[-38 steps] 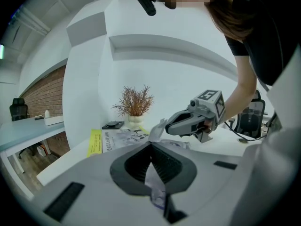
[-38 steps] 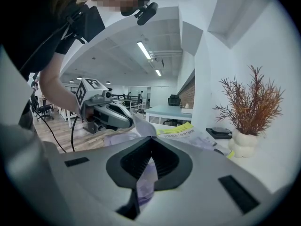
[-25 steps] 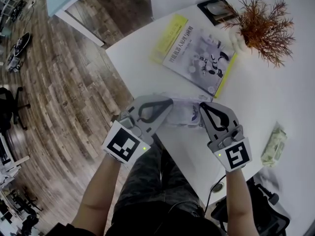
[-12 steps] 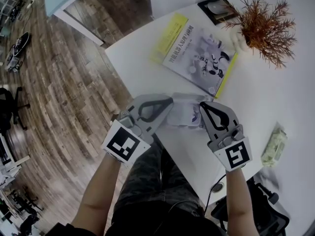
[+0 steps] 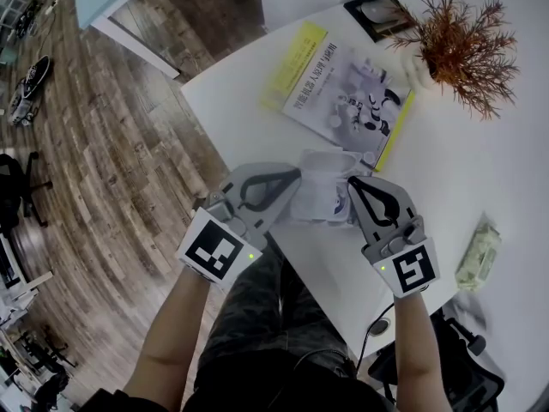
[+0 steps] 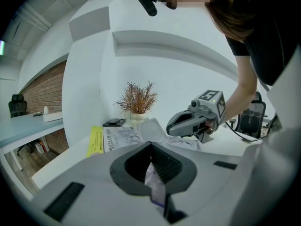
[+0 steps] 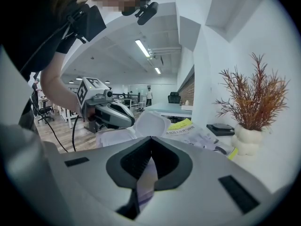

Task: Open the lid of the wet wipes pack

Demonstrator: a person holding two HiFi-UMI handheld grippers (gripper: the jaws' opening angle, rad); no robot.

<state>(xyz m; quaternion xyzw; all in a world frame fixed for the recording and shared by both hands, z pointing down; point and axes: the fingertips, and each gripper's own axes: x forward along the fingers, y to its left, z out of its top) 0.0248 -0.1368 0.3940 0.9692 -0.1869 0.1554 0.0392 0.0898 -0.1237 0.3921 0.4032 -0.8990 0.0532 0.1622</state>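
The white wet wipes pack [image 5: 319, 197] sits near the front edge of the white table [image 5: 232, 101], stretched between both grippers. My left gripper [image 5: 296, 178] is shut on the pack's left end, and a fold of wrapper [image 6: 154, 180] shows pinched in its jaws. My right gripper [image 5: 350, 184] is shut on the right end, with wrapper [image 7: 146, 180] caught between its jaws too. The pack's round white lid [image 5: 330, 161] stands raised and open; it also shows as the lid [image 6: 150, 129] beside the right gripper [image 6: 170, 126], and as the lid [image 7: 151, 124] beside the left gripper [image 7: 132, 121].
A booklet with a yellow edge [image 5: 339, 93] lies just behind the pack. A dried reddish plant in a white vase [image 5: 455, 45] and a dark framed item [image 5: 377, 15] stand farther back. Another soft pack [image 5: 478, 254] lies at the right. A cable [image 5: 373, 329] hangs off the table's front.
The pack's lid has swung up from flat to standing open. Both grippers have stayed in place, still shut on the pack's ends.
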